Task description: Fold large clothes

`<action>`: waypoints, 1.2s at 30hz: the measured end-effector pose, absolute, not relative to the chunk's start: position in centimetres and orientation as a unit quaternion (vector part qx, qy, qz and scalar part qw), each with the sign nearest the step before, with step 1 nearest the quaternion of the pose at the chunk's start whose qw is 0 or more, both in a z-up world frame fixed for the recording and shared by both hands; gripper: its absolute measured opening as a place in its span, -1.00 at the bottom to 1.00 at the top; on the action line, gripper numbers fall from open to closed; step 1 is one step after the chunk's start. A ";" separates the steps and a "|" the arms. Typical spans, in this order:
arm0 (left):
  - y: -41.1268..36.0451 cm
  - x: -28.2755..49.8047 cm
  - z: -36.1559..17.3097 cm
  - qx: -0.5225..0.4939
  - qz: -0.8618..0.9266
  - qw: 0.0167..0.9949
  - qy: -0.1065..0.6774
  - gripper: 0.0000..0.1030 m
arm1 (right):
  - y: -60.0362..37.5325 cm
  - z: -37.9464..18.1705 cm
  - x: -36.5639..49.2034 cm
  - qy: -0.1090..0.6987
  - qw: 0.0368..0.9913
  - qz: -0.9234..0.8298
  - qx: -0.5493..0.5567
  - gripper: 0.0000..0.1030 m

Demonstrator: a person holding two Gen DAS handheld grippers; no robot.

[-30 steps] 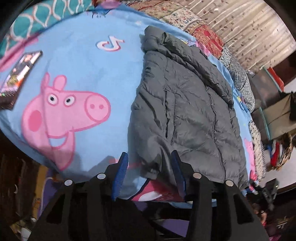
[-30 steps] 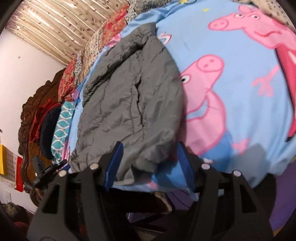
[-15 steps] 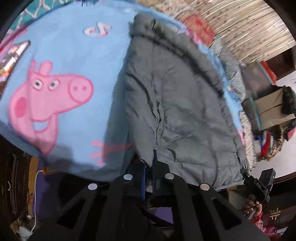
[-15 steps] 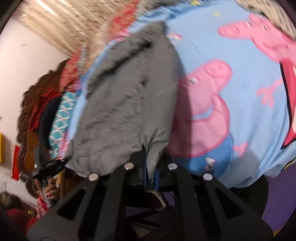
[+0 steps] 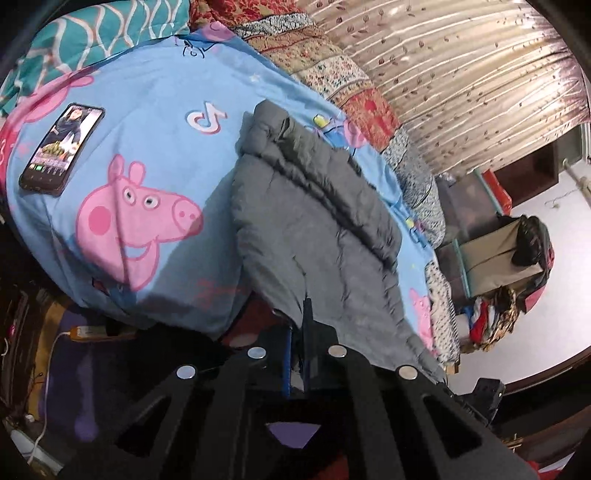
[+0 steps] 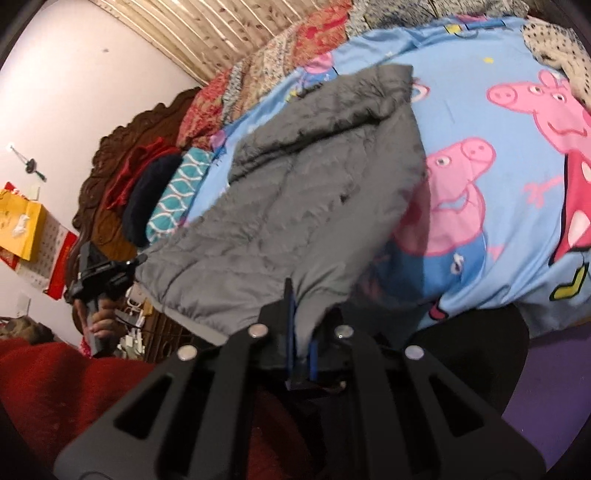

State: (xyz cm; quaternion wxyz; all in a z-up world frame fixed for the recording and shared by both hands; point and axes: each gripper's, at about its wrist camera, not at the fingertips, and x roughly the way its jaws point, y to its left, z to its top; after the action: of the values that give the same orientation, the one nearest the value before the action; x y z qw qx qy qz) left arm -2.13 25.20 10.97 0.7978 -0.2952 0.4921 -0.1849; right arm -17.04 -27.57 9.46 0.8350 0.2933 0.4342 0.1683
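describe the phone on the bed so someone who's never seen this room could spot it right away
Start at the bed with the blue cartoon-pig sheet. Left of the grey puffer jacket, past the pink pig's head, a phone lies flat near the teal patterned pillow. It is the only dark, glossy rectangle there, with its screen lit.

A: What is the garment?
B: A grey quilted puffer jacket (image 5: 317, 236), matte, with stitched panels and a gathered hem.

A: How is it arranged?
B: Partly folded: one sleeve lies lengthwise over the body as a raised ridge. The collar end points to the far side of the bed (image 5: 155, 122).

A: Where does it lie?
B: On the blue cartoon-pig sheet. Its far part rests flat; the near hem is lifted clear of the bed's near edge, pinched at both corners.

A: Its surface?
B: Wrinkled, sagging slightly between the raised corners.
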 end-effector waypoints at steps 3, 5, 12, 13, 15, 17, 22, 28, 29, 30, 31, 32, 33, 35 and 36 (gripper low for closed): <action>25.2 -0.2 11.0 -0.302 -0.184 0.802 0.482 -0.60 | -28.4 9.9 -14.1 0.413 0.843 0.162 0.305 -0.90; 24.9 2.6 10.5 -0.312 -0.179 0.800 0.480 -0.60 | -29.1 9.6 -10.9 0.404 0.844 0.148 0.320 -0.89; 21.6 13.4 6.6 -0.276 -0.119 0.803 0.515 -0.59 | -30.7 5.1 1.4 0.419 0.829 0.117 0.352 -0.88; 21.1 15.1 5.8 -0.269 -0.105 0.802 0.523 -0.59 | -31.2 4.0 2.8 0.423 0.821 0.113 0.367 -0.88; 20.3 17.8 4.0 -0.264 -0.082 0.796 0.539 -0.59 | -32.2 1.4 5.5 0.432 0.798 0.101 0.409 -0.87; 19.8 19.8 2.3 -0.253 -0.063 0.791 0.553 -0.59 | -33.1 -1.0 7.2 0.434 0.774 0.094 0.452 -0.81; 18.0 23.1 -2.6 -0.214 -0.021 0.775 0.594 -0.51 | -35.2 -5.2 8.0 0.416 0.724 0.069 0.546 -0.55; 16.2 22.9 -1.9 -0.152 -0.010 0.794 0.588 -0.51 | -38.1 -5.7 4.3 0.335 0.685 0.048 0.645 0.01; 16.3 22.7 -1.5 -0.155 -0.011 0.793 0.590 -0.50 | -38.2 -4.7 4.0 0.336 0.700 0.038 0.629 0.01; 16.5 22.4 -0.9 -0.162 -0.013 0.792 0.589 -0.50 | -38.1 -3.2 3.6 0.337 0.727 0.029 0.598 0.01; 16.9 22.2 -0.2 -0.174 -0.018 0.793 0.584 -0.48 | -37.5 -1.2 3.5 0.336 0.765 0.026 0.549 0.01; 17.2 21.9 0.7 -0.186 -0.024 0.795 0.577 -0.44 | -36.7 0.6 3.6 0.334 0.796 0.032 0.504 0.01; 17.6 21.5 1.6 -0.200 -0.030 0.797 0.569 -0.42 | -35.1 2.7 4.0 0.336 0.827 0.048 0.448 0.01; 18.0 21.1 2.8 -0.223 -0.038 0.798 0.558 -0.36 | -32.0 4.8 5.7 0.349 0.861 0.077 0.361 0.01; 18.3 20.7 3.6 -0.240 -0.045 0.799 0.549 -0.34 | -29.8 5.6 6.7 0.360 0.873 0.097 0.316 0.01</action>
State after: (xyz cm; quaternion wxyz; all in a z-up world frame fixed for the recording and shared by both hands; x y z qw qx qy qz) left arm 20.70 18.25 3.59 0.7993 -0.2401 0.5490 -0.0448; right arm 6.72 -29.82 5.64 0.8725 0.3159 0.3599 0.0968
